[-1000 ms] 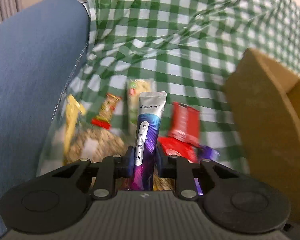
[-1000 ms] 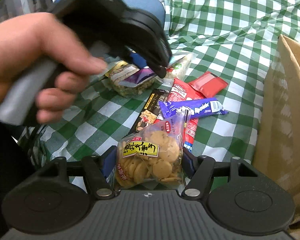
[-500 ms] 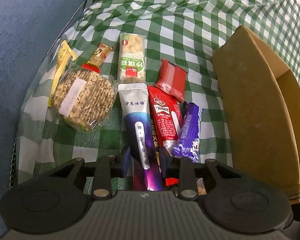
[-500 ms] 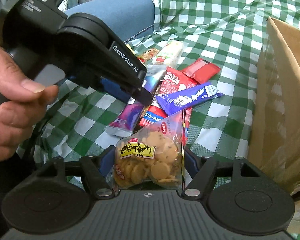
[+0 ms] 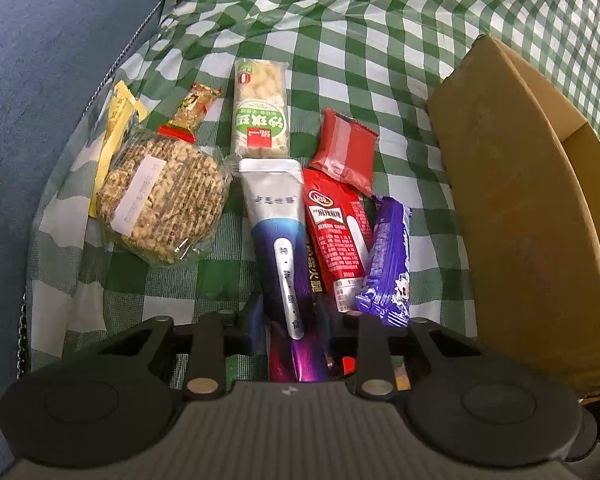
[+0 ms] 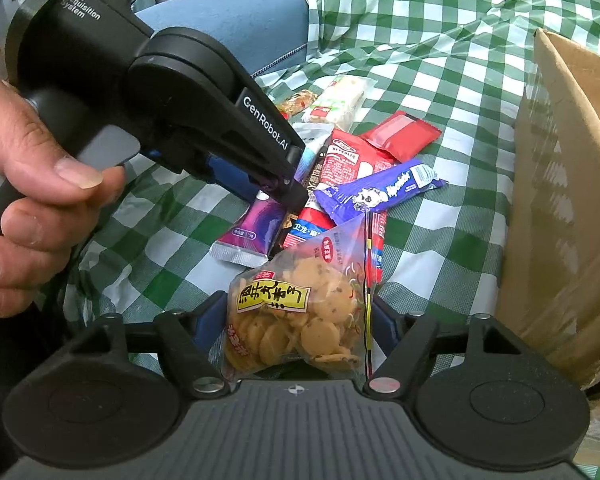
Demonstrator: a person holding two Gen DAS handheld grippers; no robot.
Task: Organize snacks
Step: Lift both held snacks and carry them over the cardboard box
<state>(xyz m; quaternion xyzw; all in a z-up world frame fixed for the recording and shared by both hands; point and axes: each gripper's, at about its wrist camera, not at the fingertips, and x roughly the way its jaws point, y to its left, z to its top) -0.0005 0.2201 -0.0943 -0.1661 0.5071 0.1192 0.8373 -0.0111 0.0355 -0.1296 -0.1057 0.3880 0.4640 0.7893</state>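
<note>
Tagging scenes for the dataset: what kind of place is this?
Probably a home or office table set up for sorting: a green checked tablecloth, packaged snacks laid out on it, a cardboard box beside them, and a blue chair.

Your tabletop is covered by a wrinkled green-and-white checked plastic cloth. On it lie a round clear-wrapped nut cake, a long green-labelled puffed bar, a small red foil sachet, and an open brown cardboard box.

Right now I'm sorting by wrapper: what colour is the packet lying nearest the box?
Purple packet, with white lettering; clearest in the right wrist view.
</note>
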